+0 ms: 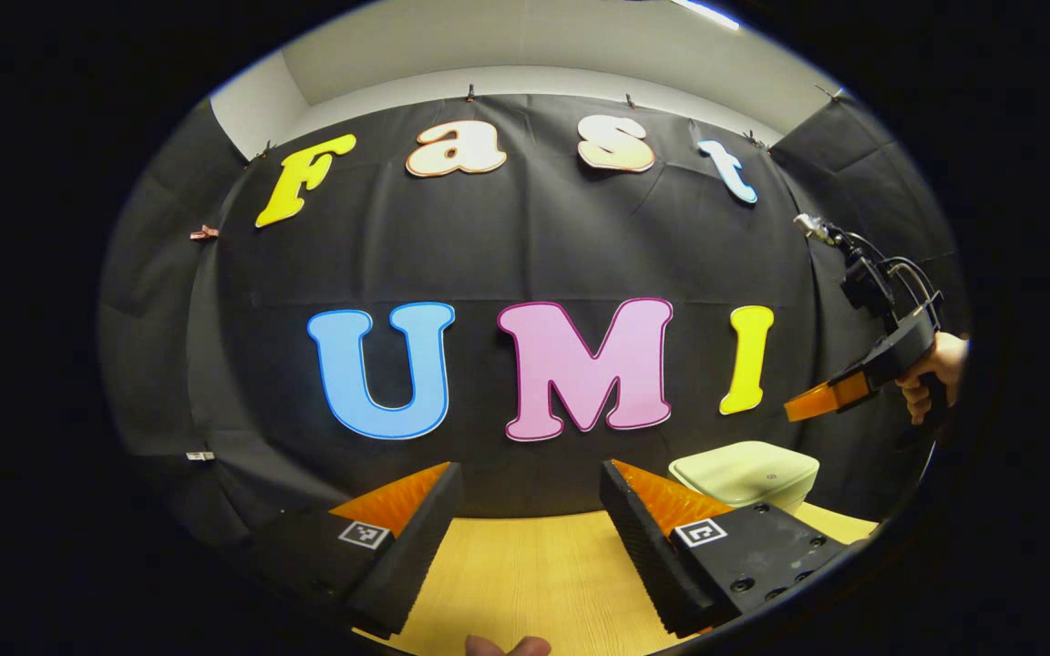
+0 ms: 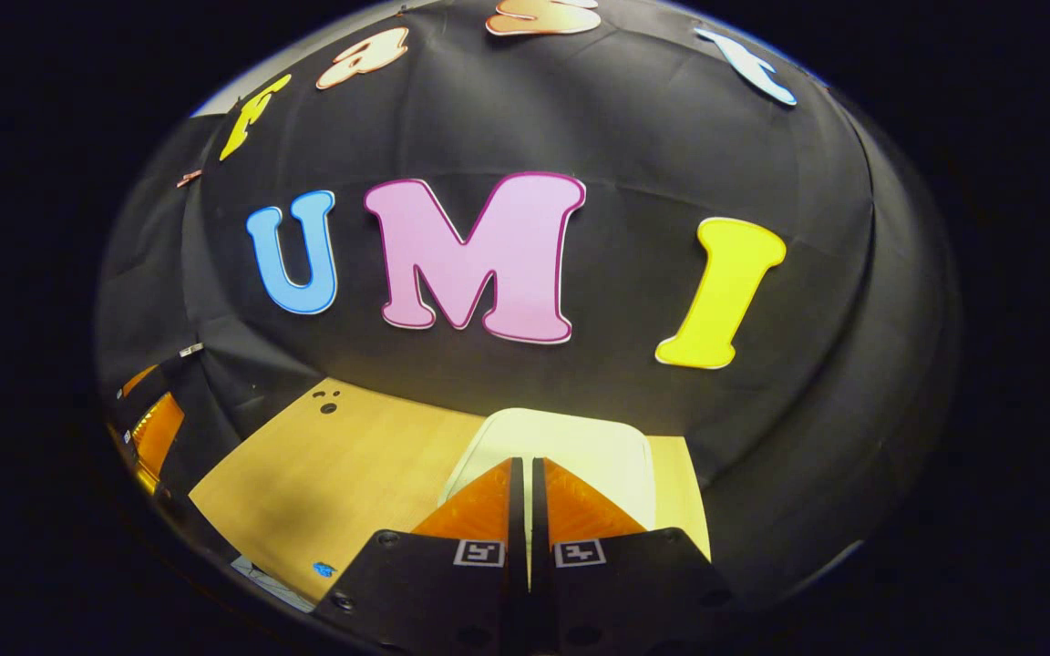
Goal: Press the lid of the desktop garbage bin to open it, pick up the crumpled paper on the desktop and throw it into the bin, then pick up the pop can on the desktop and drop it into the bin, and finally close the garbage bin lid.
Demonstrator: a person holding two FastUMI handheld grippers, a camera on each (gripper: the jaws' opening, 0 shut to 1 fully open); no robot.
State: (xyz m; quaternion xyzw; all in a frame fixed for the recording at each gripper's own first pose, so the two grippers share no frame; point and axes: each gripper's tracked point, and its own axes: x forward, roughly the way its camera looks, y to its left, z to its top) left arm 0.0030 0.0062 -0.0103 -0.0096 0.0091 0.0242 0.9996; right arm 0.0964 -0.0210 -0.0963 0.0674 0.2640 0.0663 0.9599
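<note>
On the wooden table [image 1: 525, 565] near the black wall, we are seeing the bin [image 1: 746, 472], a pale, rounded-cornered box with its lid lying flat and closed. We are holding the left gripper [image 1: 530, 497] above the table with its fingers spread wide and nothing between them; its right finger is covering the bin's lower left corner. We are holding the right gripper [image 2: 525, 492] just above the bin [image 2: 571, 442], fingers pressed together and gripping nothing, hiding the lid's near edge. From the left gripper view, that gripper [image 1: 808, 401] is hanging above the bin, gripped by a hand [image 1: 935, 369] cut off at the edge. Small dark marks [image 2: 329, 401] on the table are too tiny to identify.
</note>
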